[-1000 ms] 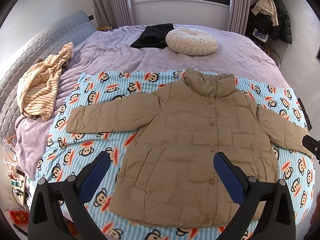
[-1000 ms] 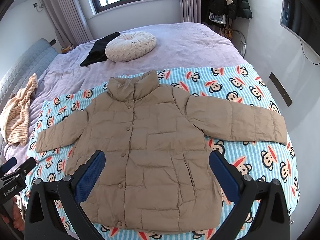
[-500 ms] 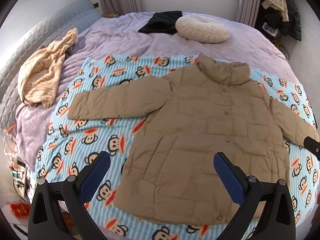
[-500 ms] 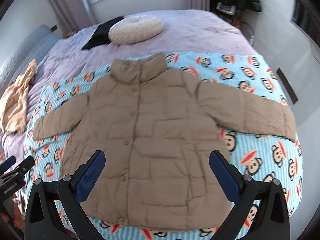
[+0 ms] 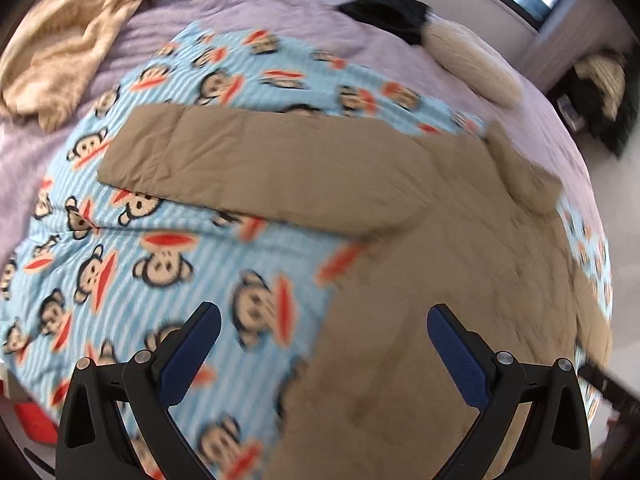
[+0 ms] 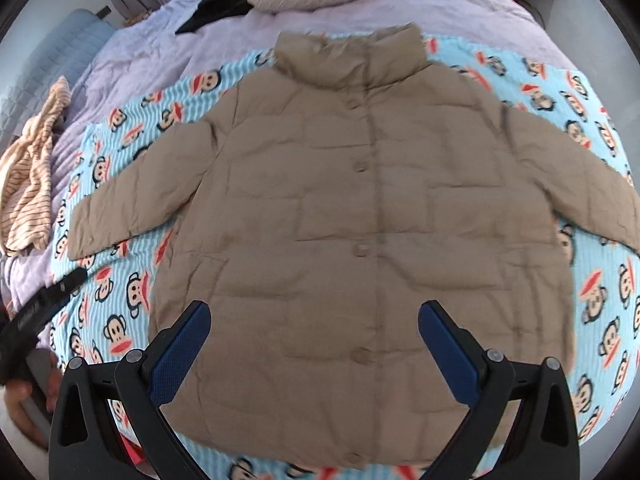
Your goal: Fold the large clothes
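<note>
In the right view alone, the jacket (image 6: 360, 220) shows whole.

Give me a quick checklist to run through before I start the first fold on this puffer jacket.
1. Tan puffer jacket lies flat, front up: ok.
2. Both sleeves spread out to the sides: ok.
3. Buttons fastened: cannot tell, the picture is blurred.
4. Left gripper open and holding nothing: ok.
5. Right gripper open and holding nothing: ok.
6. Monkey-print blanket under the jacket is bare of other items: ok; the striped garment lies off it.
</note>
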